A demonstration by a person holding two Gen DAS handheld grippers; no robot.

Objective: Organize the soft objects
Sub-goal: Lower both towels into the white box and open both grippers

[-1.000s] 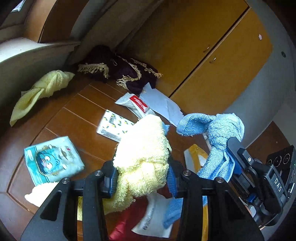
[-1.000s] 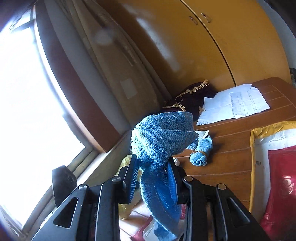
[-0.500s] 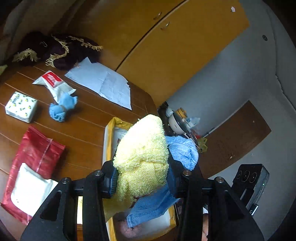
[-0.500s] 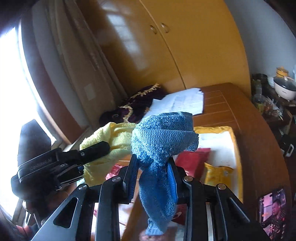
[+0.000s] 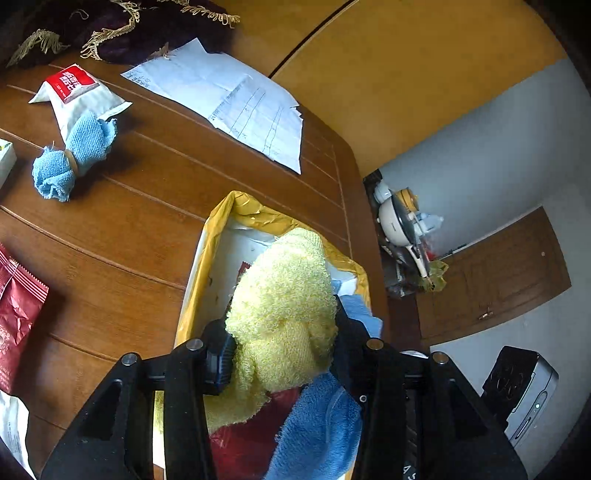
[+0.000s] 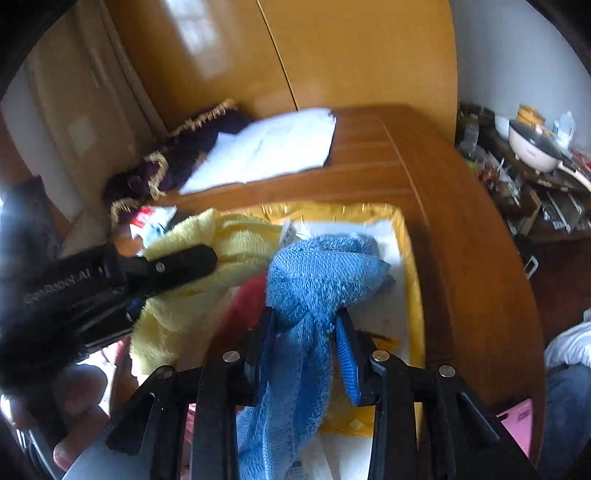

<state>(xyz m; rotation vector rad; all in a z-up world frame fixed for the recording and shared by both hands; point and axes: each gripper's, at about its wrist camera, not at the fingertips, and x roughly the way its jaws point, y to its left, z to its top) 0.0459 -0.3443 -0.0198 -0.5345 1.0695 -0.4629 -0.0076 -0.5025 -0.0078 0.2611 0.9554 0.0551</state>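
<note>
My left gripper [image 5: 282,349] is shut on a fluffy yellow towel [image 5: 284,306], held low over the yellow-rimmed white tray [image 5: 207,258]. In the right wrist view the same yellow towel [image 6: 229,240] sits at the left, clamped by the left gripper's black finger [image 6: 177,264]. My right gripper [image 6: 306,336] is shut on a blue towel [image 6: 317,273], which bunches above the jaws and hangs down between them over the tray [image 6: 410,240]. That blue towel [image 5: 321,424] also shows beneath the yellow one. A small rolled blue cloth [image 5: 70,158] lies on the table to the far left.
On the wooden table [image 5: 147,221] lie a white packet with a red label [image 5: 74,96], sheets of paper [image 5: 240,103], a dark fringed cloth [image 5: 110,29] and a red packet [image 5: 18,314]. A cluttered side table with a cooker [image 6: 532,147] stands beyond the table's right edge.
Both grippers have swung right with their towels, from over the cluttered table to just above the yellow-rimmed tray, and come lower. Both still hold their towels.
</note>
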